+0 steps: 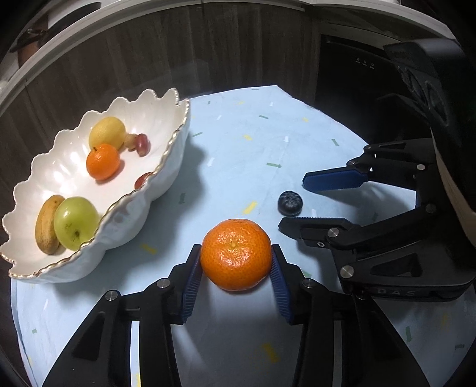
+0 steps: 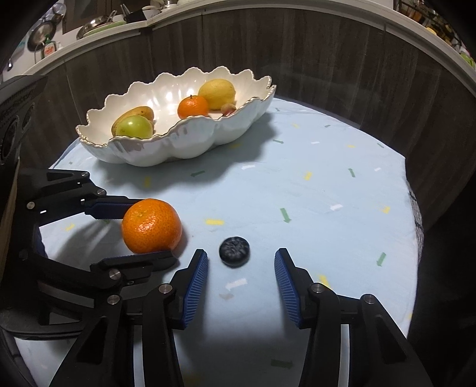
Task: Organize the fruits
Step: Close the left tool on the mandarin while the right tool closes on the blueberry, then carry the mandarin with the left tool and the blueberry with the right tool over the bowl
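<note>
My left gripper [image 1: 236, 256] is shut on an orange tangerine [image 1: 236, 254], which rests on the light blue tablecloth; it also shows in the right wrist view [image 2: 151, 225]. A dark blueberry [image 2: 234, 251] lies just ahead of my open right gripper [image 2: 241, 262], between its blue pads; it shows in the left wrist view [image 1: 290, 203] too. A white scalloped bowl [image 1: 166, 166] holds a lemon [image 1: 107, 132], a tangerine [image 1: 103, 161], a green apple [image 1: 76, 222], a brownish fruit [image 1: 46, 227] and grapes [image 1: 139, 143].
The round table [image 2: 342, 184] is covered with a light blue cloth with small coloured marks. A dark wood-panelled wall curves behind it. A counter with kitchenware [image 2: 98, 23] runs above the wall. The table's edge drops off at right.
</note>
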